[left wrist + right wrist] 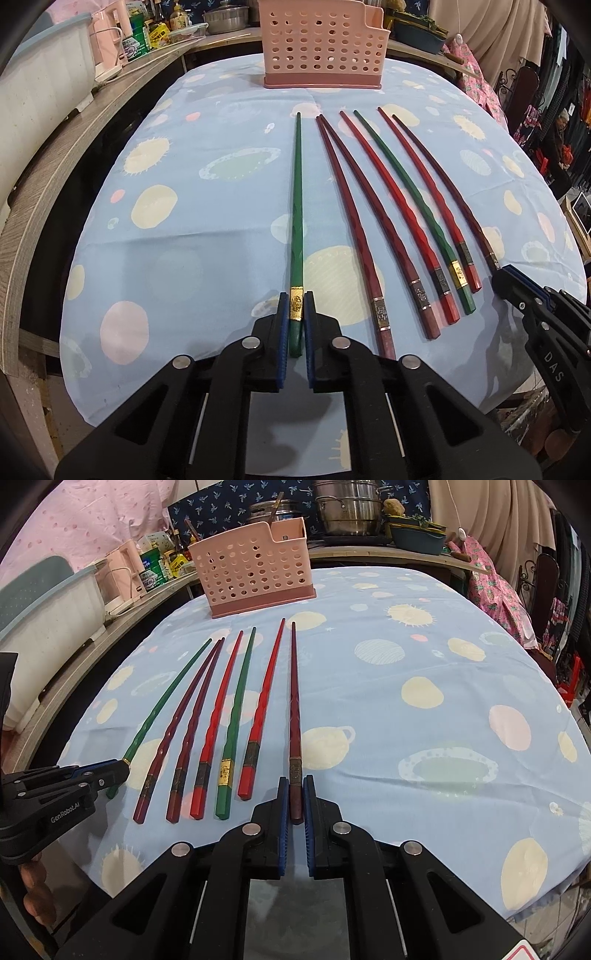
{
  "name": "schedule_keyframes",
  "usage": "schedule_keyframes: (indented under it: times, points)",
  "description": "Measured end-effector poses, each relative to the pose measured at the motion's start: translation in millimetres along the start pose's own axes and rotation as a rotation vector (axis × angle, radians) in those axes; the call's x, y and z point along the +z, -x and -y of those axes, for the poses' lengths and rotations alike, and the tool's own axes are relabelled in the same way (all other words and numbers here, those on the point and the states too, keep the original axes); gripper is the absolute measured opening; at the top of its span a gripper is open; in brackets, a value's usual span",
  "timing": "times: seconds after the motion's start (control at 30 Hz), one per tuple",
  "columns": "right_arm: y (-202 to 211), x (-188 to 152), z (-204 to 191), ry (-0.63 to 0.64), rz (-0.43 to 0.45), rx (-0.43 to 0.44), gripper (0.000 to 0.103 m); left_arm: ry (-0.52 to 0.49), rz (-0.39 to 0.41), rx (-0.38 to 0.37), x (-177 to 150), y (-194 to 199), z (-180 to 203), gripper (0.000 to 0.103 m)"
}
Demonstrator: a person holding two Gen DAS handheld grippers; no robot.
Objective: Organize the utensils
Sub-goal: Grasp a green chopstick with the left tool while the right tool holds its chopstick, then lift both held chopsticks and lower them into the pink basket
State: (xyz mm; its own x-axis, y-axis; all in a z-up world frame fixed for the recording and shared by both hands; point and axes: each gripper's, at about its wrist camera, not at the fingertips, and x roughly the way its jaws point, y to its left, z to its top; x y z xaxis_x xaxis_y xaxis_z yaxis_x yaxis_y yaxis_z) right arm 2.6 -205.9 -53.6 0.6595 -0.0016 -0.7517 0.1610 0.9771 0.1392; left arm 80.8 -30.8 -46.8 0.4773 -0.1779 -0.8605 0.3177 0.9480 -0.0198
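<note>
seven chopsticks (pixel 236 716) are counted on the tablecloth (pixel 424 664): two green, two bright red and three dark red. one pink basket (pixel 255 568) is seen behind them. two grippers are counted, left (pixel 296 308) and right (pixel 295 794).

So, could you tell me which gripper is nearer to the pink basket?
Neither clearly: the left gripper and right gripper sit at the chopsticks' near ends; the pink basket stands beyond their far tips.
</note>
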Motion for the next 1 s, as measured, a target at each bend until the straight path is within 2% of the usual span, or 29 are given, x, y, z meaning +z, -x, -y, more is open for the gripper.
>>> schedule_keyframes:
  times: [0.23, 0.43, 0.7, 1.0]
  points:
    - [30.1, 24.3, -2.6, -0.003, 0.057, 0.005, 0.007, 0.019, 0.016, -0.01, 12.1, 25.5, -8.0, 0.007]
    - [65.9, 71.3, 1.6, -0.022, 0.153, 0.014, 0.007, 0.055, 0.09, -0.017, 45.6, 66.5, -22.3, 0.007]
    - [97.0, 154.8, 10.4, -0.04, 0.286, 0.043, 0.007, 0.101, 0.209, -0.017, 114.1, 109.3, -42.3, 0.007]
    - [97.3, 239.3, 5.9, -0.041, 0.367, 0.079, 0.007, 0.134, 0.291, -0.053, 205.1, 127.1, -58.9, 0.007]
